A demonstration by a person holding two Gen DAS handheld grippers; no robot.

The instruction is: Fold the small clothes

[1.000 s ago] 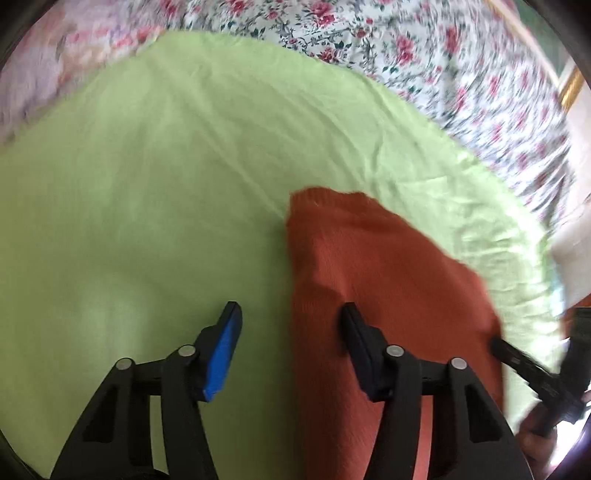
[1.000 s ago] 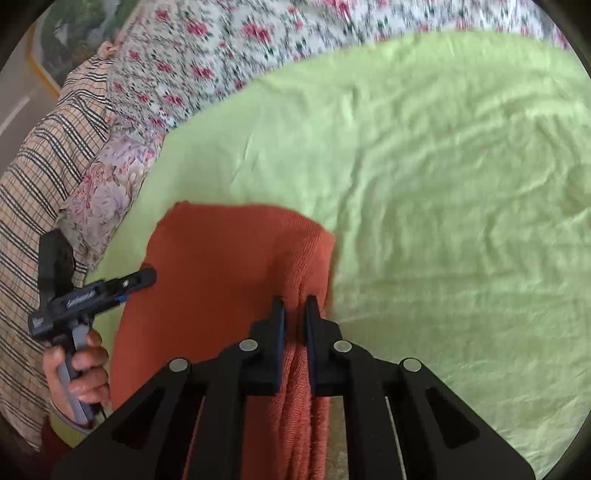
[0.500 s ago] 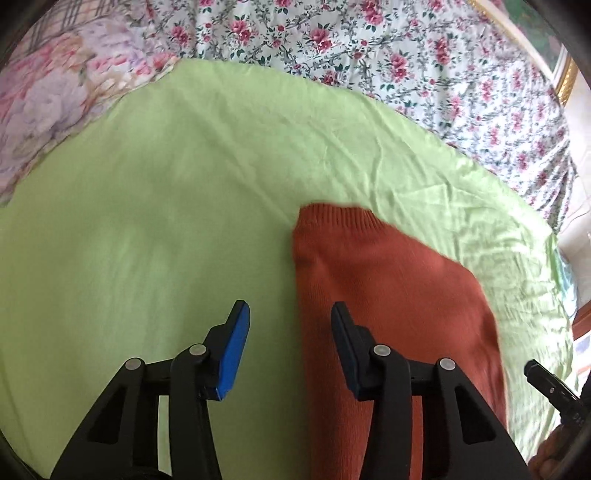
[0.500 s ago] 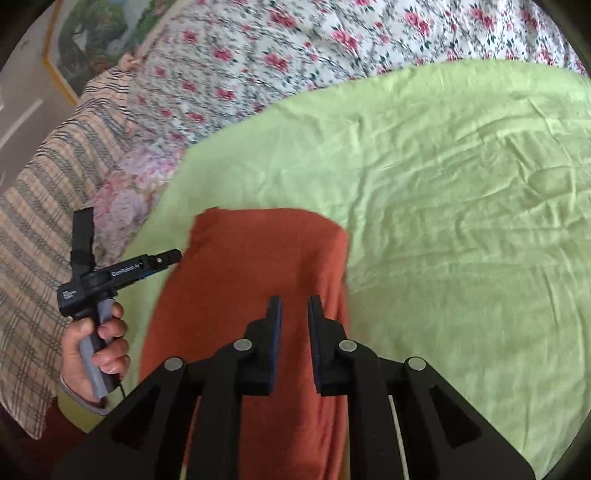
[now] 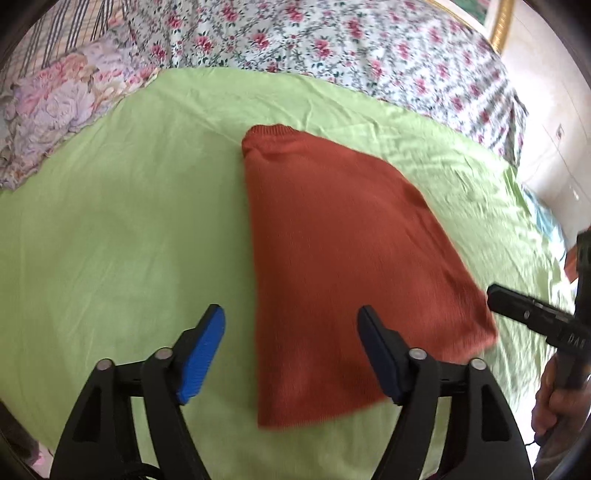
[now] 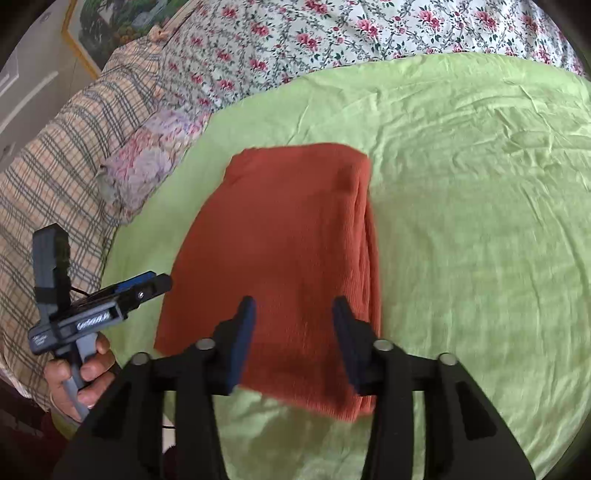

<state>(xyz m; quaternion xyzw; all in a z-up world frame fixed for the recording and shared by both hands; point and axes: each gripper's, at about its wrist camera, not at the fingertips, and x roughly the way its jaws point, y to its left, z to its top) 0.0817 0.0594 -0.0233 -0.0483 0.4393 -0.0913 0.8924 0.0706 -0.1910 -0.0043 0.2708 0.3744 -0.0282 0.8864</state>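
Observation:
A rust-orange knit garment (image 5: 343, 258) lies folded flat on the light green sheet (image 5: 122, 229); it also shows in the right wrist view (image 6: 288, 251). My left gripper (image 5: 291, 343) is open and empty, raised above the garment's near left edge. My right gripper (image 6: 293, 332) is open and empty, raised above the garment's near right part. The right gripper's body (image 5: 535, 317) shows at the far right of the left wrist view. The left gripper's body (image 6: 92, 310) shows at the left of the right wrist view.
A floral bedspread (image 5: 332, 48) lies beyond the green sheet (image 6: 480, 221). A floral pillow (image 6: 147, 170) and a plaid cushion (image 6: 59, 173) sit at the left. A framed picture (image 6: 122, 18) hangs on the wall behind.
My right gripper let go of the garment's folded edge and opened. Both grippers pulled back and up from the garment. My left gripper opened wider.

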